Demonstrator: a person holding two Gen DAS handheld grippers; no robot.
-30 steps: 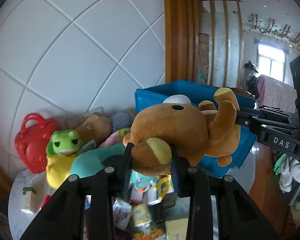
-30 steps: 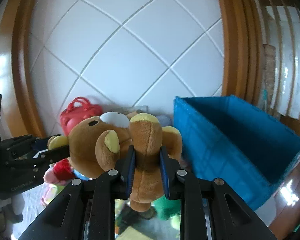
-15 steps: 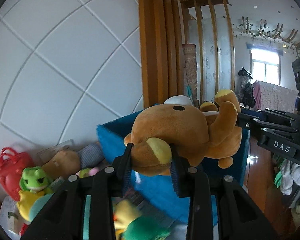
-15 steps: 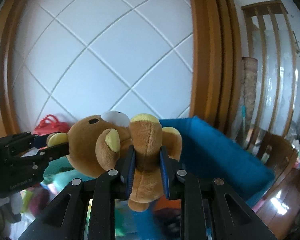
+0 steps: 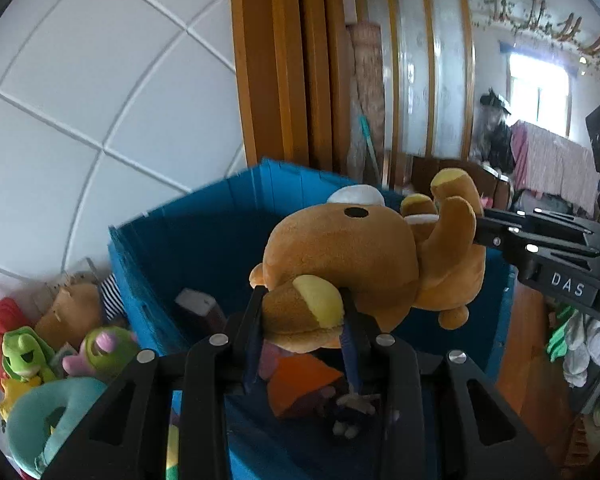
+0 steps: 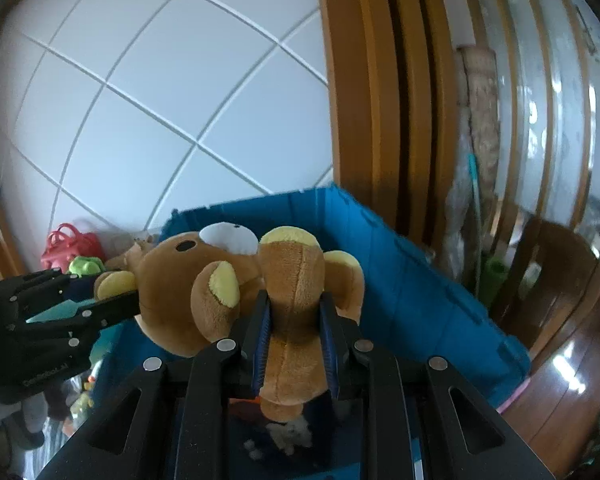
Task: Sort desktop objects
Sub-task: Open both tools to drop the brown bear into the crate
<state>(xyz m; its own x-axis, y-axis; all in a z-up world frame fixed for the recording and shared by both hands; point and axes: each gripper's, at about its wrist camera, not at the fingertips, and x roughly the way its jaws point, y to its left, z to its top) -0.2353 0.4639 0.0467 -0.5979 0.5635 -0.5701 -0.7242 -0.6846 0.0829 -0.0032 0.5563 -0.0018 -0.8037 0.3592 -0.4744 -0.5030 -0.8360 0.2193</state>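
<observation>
A brown plush bear [image 5: 352, 256] with yellow ears and paws hangs on its side between both grippers, above the open blue bin [image 5: 204, 232]. My left gripper [image 5: 300, 312] is shut on the bear's ear. My right gripper [image 6: 294, 316] is shut on one of the bear's legs; the bear [image 6: 204, 276] and the blue bin [image 6: 412, 284] also show in the right wrist view. The right gripper [image 5: 540, 252] enters the left wrist view from the right, and the left gripper [image 6: 60, 300] enters the right wrist view from the left.
Inside the bin lie an orange piece [image 5: 300, 380], a small box [image 5: 198, 304] and other toys. Left of the bin sit a green frog plush [image 5: 24, 354], a red bag [image 6: 70, 242], a teal ring toy [image 5: 48, 412] and a tan plush [image 5: 72, 308]. A tiled wall stands behind.
Both grippers have carried the bear to the right, from above the toy pile to above the blue bin. Both grips on the bear are unchanged.
</observation>
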